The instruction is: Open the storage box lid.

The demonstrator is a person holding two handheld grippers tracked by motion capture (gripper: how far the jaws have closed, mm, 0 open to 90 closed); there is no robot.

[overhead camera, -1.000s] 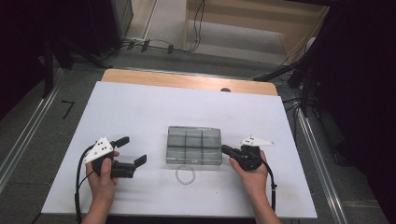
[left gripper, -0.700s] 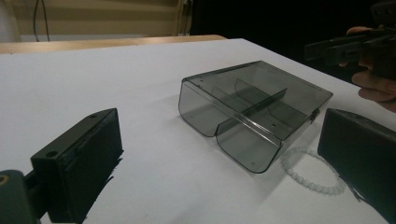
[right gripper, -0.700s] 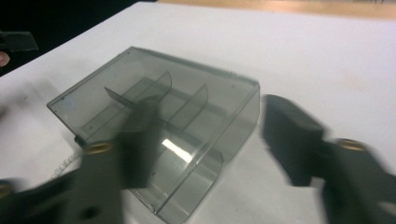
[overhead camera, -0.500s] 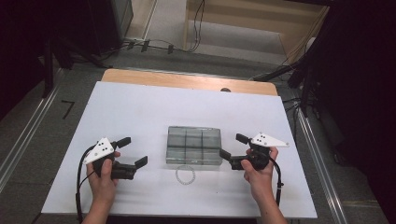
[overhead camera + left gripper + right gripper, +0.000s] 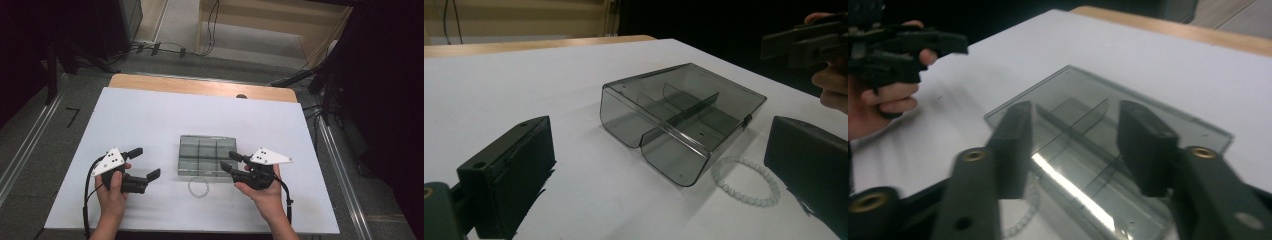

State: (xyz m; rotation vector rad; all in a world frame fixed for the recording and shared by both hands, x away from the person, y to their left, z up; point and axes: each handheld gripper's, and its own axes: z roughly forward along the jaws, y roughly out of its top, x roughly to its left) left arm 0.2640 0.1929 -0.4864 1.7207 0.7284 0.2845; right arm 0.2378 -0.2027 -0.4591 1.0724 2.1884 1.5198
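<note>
The left gripper is hovering spread, well left of the box. The right gripper is gaping beside the box's right edge, the bracelet lying just left below it.

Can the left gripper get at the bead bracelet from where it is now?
Probably yes. The left gripper is open, and bare white table lies between it and the bead bracelet. The bracelet lies flat just in front of the smoky plastic box, whose near wall may crowd the far jaw.
</note>
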